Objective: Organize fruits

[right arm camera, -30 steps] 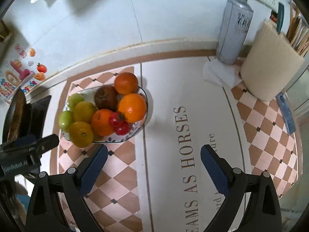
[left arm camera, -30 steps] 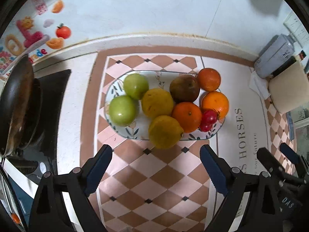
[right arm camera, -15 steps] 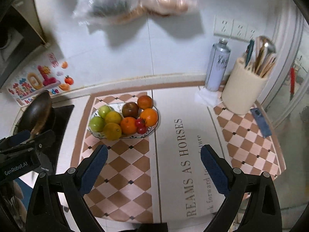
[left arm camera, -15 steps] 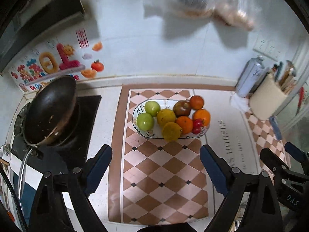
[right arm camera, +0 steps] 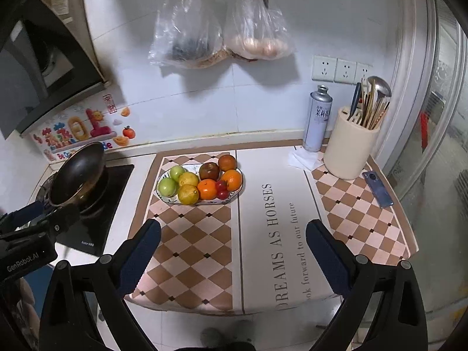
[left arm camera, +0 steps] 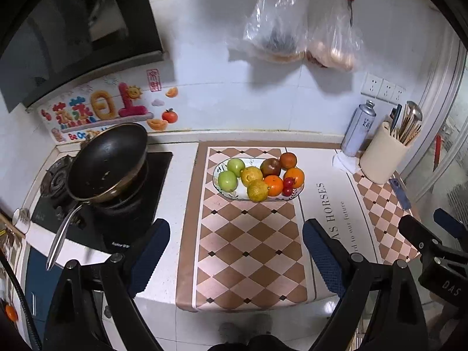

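Observation:
An oval patterned plate point(left arm camera: 220, 189) on the checkered mat holds the fruit: two green apples point(left arm camera: 227, 180), two yellow citrus point(left arm camera: 257, 190), several oranges point(left arm camera: 274, 185), a dark red-brown fruit point(left arm camera: 271, 167) and small red fruits point(left arm camera: 288, 186). The plate also shows in the right wrist view point(right arm camera: 240, 187). My left gripper point(left arm camera: 235, 259) is open and empty, well back from the plate near the counter's front edge. My right gripper point(right arm camera: 234, 259) is open and empty, also far back, over the mat's lettered strip.
A black pan point(left arm camera: 108, 161) sits on the stove at the left. A spray can point(right arm camera: 317, 118), a cream utensil holder point(right arm camera: 349, 146) and a phone point(right arm camera: 377, 188) stand at the right. Plastic bags point(right arm camera: 222, 29) hang on the wall above.
Both grippers have pulled far back and up from the plate, so the whole counter and wall show. The fruit on the plate has not moved. Both stay open.

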`<state>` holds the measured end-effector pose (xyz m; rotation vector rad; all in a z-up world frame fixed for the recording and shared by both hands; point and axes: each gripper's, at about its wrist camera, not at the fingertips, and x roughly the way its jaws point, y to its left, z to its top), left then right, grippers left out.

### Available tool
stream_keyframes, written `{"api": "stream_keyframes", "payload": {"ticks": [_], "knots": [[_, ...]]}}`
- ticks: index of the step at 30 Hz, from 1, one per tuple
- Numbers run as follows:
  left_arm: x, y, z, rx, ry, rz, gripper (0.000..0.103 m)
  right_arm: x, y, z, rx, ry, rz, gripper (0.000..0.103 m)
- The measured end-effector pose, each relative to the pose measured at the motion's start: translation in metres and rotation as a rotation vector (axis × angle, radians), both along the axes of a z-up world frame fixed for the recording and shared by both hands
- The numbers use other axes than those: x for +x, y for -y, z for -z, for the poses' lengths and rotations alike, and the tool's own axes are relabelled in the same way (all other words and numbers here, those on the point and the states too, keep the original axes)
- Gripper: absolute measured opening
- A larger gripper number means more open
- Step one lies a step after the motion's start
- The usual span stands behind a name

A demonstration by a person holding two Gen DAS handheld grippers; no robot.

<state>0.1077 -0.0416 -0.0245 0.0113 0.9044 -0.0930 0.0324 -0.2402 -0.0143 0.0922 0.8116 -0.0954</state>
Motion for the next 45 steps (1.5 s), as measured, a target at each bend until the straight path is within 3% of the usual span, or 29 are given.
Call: {"api": "stream_keyframes", "payload": {"ticks": [8, 17, 36, 45], "knots": [[-0.033, 0.003, -0.016, 0.007, 0.027, -0.003, 0.093, -0.025, -0.009, -0.022, -0.001, 0.038, -0.045, 0.101], [-0.04, 0.003, -0.02, 0.01, 0.035, -0.01, 0.093, -0.029, -0.013, -0.025, 0.009, 0.039, -0.053, 0.101], [0.044, 0.006, 0.026, 0.053, -0.045, -0.057, 0.093, 0.087, -0.012, 0.025, -0.005, -0.06, -0.033, 0.101], [0.066, 0.005, 0.045, 0.074, -0.077, -0.071, 0.093, 0.108, -0.015, 0.051, -0.006, -0.111, -0.033, 0.101]]}}
